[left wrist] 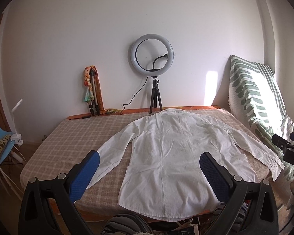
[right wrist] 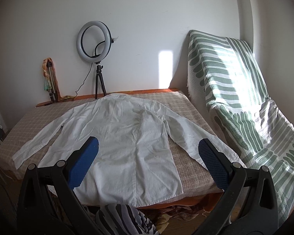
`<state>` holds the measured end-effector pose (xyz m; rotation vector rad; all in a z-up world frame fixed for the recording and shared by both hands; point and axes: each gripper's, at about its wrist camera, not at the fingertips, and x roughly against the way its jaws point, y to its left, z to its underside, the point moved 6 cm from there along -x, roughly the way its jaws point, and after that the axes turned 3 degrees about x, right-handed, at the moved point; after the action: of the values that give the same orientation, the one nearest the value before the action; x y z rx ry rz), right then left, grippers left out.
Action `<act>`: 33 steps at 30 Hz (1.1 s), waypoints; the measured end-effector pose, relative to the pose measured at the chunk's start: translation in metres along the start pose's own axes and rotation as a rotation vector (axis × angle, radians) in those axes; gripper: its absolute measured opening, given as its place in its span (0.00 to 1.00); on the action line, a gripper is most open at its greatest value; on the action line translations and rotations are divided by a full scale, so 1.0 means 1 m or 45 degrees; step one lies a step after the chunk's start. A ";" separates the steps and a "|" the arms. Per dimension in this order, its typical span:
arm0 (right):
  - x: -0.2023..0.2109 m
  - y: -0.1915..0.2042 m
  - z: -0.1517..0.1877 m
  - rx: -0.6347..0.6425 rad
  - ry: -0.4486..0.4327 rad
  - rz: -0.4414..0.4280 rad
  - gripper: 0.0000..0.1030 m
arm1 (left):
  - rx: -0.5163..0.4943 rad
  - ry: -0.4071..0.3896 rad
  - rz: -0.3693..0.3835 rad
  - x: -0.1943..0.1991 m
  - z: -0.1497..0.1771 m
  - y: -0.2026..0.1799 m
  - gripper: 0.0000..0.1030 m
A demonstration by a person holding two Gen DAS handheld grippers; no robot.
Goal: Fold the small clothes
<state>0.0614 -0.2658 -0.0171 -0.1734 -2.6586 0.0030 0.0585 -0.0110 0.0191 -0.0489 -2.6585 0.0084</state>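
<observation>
White shirt is laid flat, back up, on the checked bed cover, collar toward the wall, both sleeves spread outward, hem at the near edge. Left gripper and right gripper are held above the near edge, jaws spread wide, nothing gripped. Ring light is seen on a tripod behind the collar.

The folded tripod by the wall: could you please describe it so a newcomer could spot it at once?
Find the checked bed, then its far edge along the white wall. Left of the ring light leans the folded tripod: silver-legged and draped with a colourful scarf, unlike the light's black stand.
</observation>
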 end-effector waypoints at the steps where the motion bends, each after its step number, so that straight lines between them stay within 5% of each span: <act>1: -0.002 0.003 -0.001 0.003 0.000 -0.012 1.00 | 0.005 0.000 -0.006 0.000 -0.001 0.002 1.00; 18: -0.036 0.021 -0.033 0.051 0.012 -0.041 1.00 | 0.050 0.064 -0.076 -0.033 -0.016 0.021 1.00; 33: -0.046 0.026 -0.026 0.065 0.038 -0.046 1.00 | 0.042 0.109 -0.073 -0.043 -0.013 0.017 1.00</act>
<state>0.1174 -0.2461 -0.0157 -0.1080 -2.6284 0.0559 0.1027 0.0042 0.0101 0.0372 -2.5725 0.0303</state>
